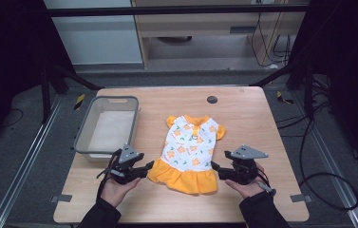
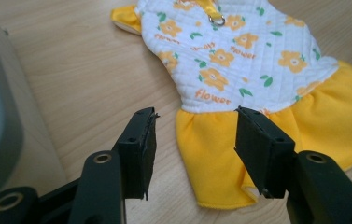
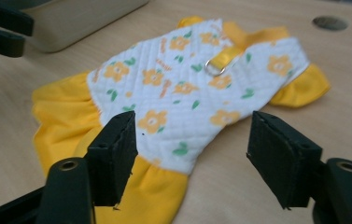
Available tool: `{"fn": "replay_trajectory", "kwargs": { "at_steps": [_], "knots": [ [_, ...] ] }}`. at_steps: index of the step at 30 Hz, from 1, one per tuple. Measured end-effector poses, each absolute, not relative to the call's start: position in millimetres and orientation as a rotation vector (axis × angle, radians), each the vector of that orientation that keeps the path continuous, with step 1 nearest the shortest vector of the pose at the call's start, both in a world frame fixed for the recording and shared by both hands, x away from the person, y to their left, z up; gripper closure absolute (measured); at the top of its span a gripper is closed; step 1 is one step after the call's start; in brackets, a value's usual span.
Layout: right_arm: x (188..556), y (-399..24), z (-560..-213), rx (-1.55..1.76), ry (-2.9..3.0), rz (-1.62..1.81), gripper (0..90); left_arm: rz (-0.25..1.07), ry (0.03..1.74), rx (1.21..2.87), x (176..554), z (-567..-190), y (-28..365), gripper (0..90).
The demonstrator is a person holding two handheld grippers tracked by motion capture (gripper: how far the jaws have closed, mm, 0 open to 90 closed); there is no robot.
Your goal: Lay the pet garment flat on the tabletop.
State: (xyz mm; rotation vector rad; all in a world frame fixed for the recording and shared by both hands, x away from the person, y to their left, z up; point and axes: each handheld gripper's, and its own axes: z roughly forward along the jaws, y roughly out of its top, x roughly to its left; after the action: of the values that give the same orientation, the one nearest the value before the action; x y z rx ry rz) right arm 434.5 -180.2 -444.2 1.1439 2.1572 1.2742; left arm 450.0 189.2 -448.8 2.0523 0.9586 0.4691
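Nearest, at the bench's front edge: both forearms enter cut off by the frame bottom in the high view; sleeves dark, hands partly hidden under the tongs. Left gripper [image 1: 149, 166] sits toward the front-left, jaws spread apart, gripping nothing; in the left gripper view its tips [image 2: 195, 135] straddle the left side of the orange skirt hem, contact not discernible. Right gripper [image 1: 214, 166] sits toward the front-right, jaws likewise parted and empty; in the right gripper view the tips [image 3: 191, 142] frame the skirt-bodice seam, near jaw overlapping the fabric in the view, touching or not I cannot tell.

Mid-bench: small dress [image 1: 189, 153], flat, white quilted bodice with orange flowers, orange ruffled skirt toward the front edge, collar toward the back. Metal ring [image 3: 214, 68] on a yellow strap at the chest. Printed lettering partly legible ("flower").

Left edge: grey basket [image 1: 84, 128], interior pale, contents indistinct; near wall blurred in the left gripper view.

Back edge: dark round grommet [image 1: 211, 99].
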Motion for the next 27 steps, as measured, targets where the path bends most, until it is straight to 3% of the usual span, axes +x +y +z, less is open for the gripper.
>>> {"fn": "replay_trajectory", "kwargs": {
  "at_steps": [12, 21, 27],
  "knots": [
    [422, -173, -484, 1.181, 2.318, 1.186, 44.1, 0.398, 0.980, 2.196, 454, -478, 174, 59.1],
    [420, -161, -494, 1.157, 2.405, 1.127, 57.4, 0.365, 1.018, 2.250, 457, -488, 172, 79.9],
    [420, -159, -496, 1.151, 2.435, 1.049, 76.5, 0.324, 1.024, 2.256, 456, -487, 174, 86.1]
  ]
}}
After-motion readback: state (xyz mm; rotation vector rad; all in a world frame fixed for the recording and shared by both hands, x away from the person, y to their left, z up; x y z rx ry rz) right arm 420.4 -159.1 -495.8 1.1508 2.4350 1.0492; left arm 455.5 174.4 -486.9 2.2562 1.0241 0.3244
